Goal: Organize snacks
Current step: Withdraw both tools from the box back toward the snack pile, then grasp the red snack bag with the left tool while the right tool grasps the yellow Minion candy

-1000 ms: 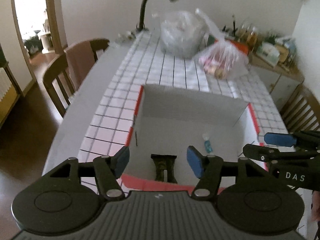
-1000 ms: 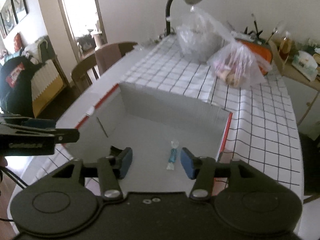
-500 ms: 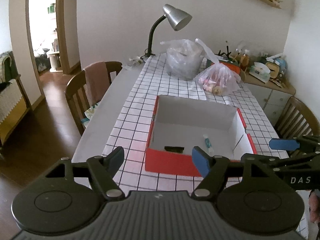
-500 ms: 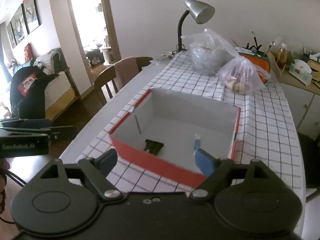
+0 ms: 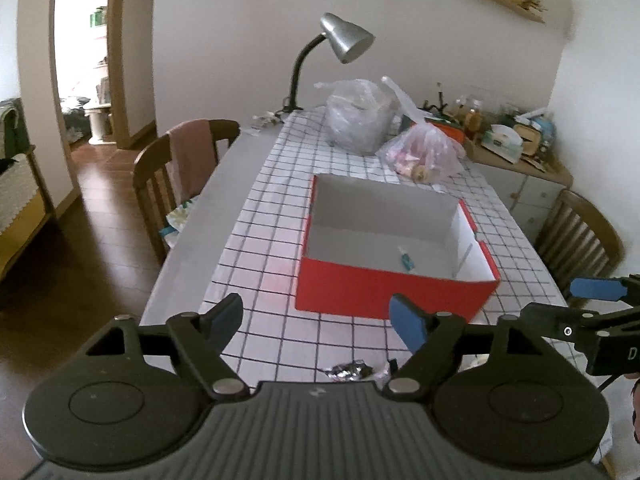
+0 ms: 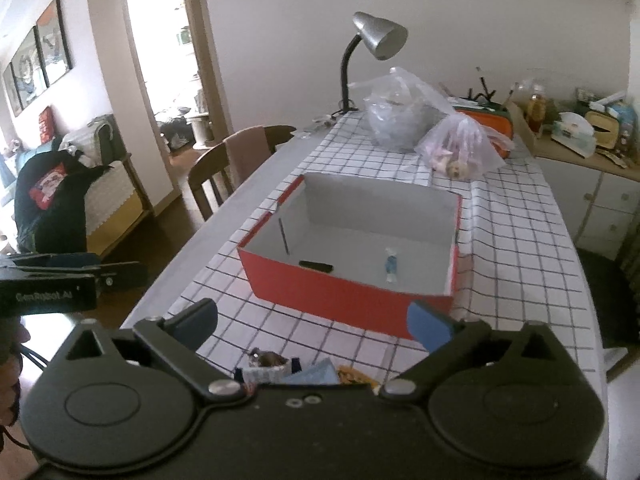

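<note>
Two snacks, a blue-wrapped candy (image 6: 391, 266) and a dark bar (image 6: 316, 266), now lie in the red box (image 6: 344, 298), dropped there a second ago. Both grippers have since pulled back from over it. The left gripper (image 5: 318, 322) and right gripper (image 6: 316, 328) are empty, jaws opening, with more wrapped snacks (image 6: 272, 362) on the tablecloth (image 6: 516, 248) just beneath them, likely next.

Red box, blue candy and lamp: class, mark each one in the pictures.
Red box (image 6: 340, 294), right wrist view, on its near red wall.
Blue candy (image 6: 390, 265), right wrist view, on the wrapper's middle, inside the box.
Lamp (image 5: 347, 38), left wrist view, on its silver shade.
</note>
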The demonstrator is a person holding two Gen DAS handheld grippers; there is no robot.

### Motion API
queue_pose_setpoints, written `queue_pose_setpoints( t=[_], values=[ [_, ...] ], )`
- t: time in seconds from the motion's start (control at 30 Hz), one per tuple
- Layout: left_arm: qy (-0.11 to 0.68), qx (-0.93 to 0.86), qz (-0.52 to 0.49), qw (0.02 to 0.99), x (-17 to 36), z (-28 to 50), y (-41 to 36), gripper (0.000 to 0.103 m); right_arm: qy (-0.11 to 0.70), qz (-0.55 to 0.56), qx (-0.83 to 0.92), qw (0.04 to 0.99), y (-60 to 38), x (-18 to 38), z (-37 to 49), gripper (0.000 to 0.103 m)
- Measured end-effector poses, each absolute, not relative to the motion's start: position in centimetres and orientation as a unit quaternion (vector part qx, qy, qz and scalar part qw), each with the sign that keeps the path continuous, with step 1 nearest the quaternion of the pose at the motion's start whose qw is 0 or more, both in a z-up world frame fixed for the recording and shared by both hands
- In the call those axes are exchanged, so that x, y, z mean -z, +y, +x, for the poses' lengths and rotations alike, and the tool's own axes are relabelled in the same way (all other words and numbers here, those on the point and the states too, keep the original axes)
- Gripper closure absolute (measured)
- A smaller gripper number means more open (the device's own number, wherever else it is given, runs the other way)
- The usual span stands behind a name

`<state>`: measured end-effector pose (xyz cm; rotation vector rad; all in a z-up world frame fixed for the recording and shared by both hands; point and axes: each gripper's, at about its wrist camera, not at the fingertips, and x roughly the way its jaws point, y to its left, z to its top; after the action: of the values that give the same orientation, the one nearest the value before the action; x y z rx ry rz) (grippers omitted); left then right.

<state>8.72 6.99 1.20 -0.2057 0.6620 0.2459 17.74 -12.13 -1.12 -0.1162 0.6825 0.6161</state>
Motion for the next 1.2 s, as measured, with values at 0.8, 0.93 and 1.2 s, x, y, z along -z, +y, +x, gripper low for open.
queue_pose_setpoints(
  t=[0.8, 0.93, 1.2],
  values=[
    [0.485, -0.100, -0.147, 0.856, 10.5, 12.1, 3.6, 0.002, 0.416, -0.105, -0.255, 0.867, -13.2, 12.1, 12.0, 0.002],
    [0.516, -0.109, -0.148, 0.837, 11.9, 13.6, 2.6, 0.002, 0.451, -0.115, -0.249, 0.849, -12.9, 13.9, 12.4, 0.003],
    [0.565, -0.137, -0.178, 0.794, 13.9, 16.7, 2.0, 0.002, 0.485, -0.106, -0.259, 0.829, -13.5, 15.9, 13.9, 0.004]
  ],
)
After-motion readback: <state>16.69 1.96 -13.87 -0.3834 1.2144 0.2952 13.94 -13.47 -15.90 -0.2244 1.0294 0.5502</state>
